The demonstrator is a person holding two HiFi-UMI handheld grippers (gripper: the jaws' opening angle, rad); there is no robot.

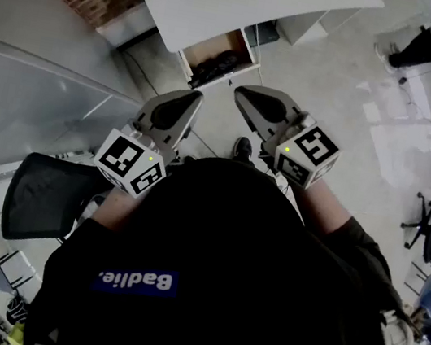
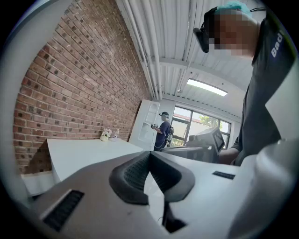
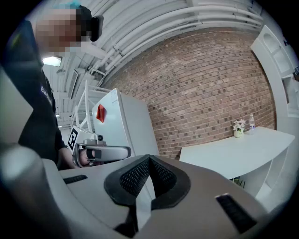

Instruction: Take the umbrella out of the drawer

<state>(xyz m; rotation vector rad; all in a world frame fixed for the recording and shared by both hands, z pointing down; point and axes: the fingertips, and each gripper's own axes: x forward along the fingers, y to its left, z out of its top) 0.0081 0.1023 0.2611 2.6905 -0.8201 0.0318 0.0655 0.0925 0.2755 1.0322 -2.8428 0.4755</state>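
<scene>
Both grippers are held out ahead of the chest, side by side, roughly level with a slight nose-down tilt. The left gripper [image 1: 194, 98] angles inward to the right and the right gripper [image 1: 242, 91] angles inward to the left, so the tips are near each other but apart.

Left gripper [image 2: 149, 156]: jaws closed, pads [image 2: 133, 175] meeting at the tip, nothing between them.

Right gripper [image 3: 149, 158]: same, jaws fully together and empty (the left gripper [image 3: 100, 151] shows off to its side, level with it).

The left marker cube [image 1: 130, 162] and right marker cube [image 1: 309, 155] sit at the rear of each gripper, close to the torso. The left forearm [image 1: 110, 205] and right forearm [image 1: 331, 209] are bent, elbows tucked back.
</scene>
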